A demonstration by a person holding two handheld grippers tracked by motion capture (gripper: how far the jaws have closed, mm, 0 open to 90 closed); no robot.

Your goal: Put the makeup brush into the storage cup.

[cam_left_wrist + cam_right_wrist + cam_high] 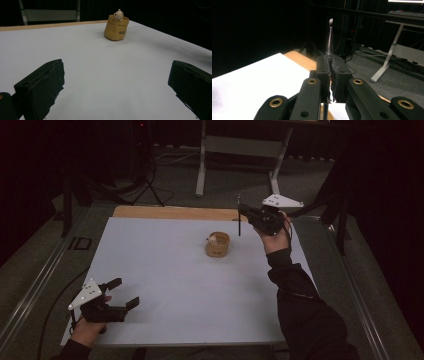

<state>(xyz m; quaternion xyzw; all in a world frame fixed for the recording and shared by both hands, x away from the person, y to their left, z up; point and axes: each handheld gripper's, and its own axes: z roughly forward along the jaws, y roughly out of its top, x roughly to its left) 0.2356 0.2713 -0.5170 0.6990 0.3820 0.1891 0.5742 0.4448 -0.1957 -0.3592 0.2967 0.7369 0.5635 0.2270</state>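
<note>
While your right gripper (241, 215) holds the thin brush (239, 222) upright, fingers clamped on it, above the table's (165, 270) far right edge beside the tan pouch (218, 245), delivery into that pouch appears outstanding; left gripper (122, 292): fingers wide, empty, near-left corner.

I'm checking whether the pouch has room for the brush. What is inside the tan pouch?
A small white figure pokes out over the rim of the tan pouch on the table. The pouch's walls hide whatever lies deeper inside.
</note>
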